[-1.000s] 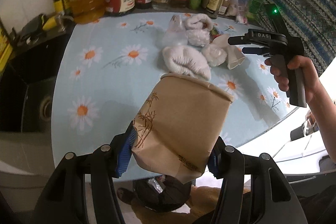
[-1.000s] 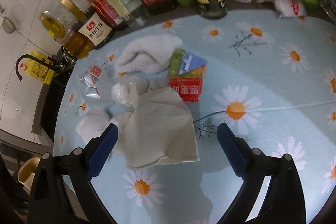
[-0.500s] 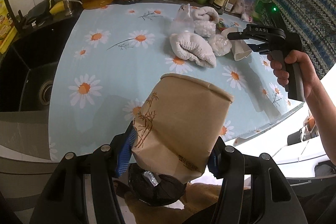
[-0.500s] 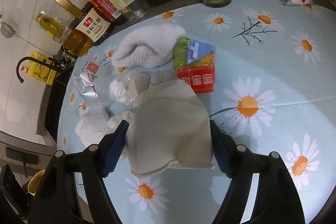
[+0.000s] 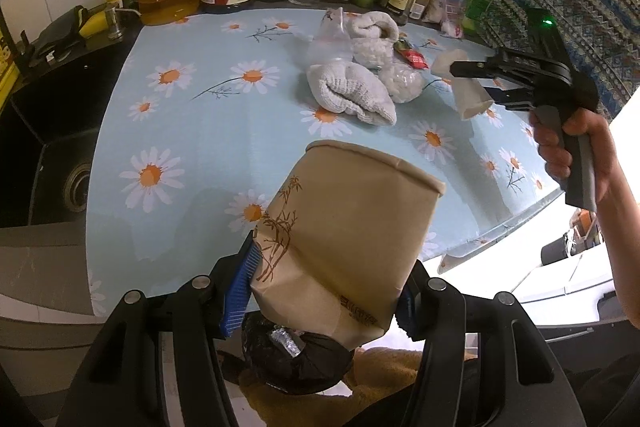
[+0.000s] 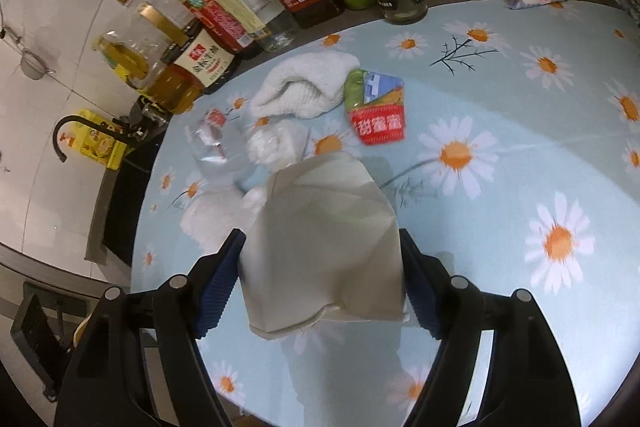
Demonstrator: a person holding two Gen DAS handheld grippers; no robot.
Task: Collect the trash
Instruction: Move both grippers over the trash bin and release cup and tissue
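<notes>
Lifted just clear of the daisy-print surface [image 6: 500, 75], the flattened white paper cup [image 6: 324, 247] sits newly clamped in the right tongs [image 6: 322, 279], to be carried level toward the brown paper cup [image 5: 344, 243] gripped by the left tongs [image 5: 322, 295], leaving wrappers [image 6: 378, 111] beyond.

Right gripper [image 6: 322, 279]: was wide apart around the flattened white paper cup [image 6: 324, 247] — now clamped on its sides.
White paper cup: was lying on the desk [image 6: 500, 155] — now raised clear of it.
</notes>
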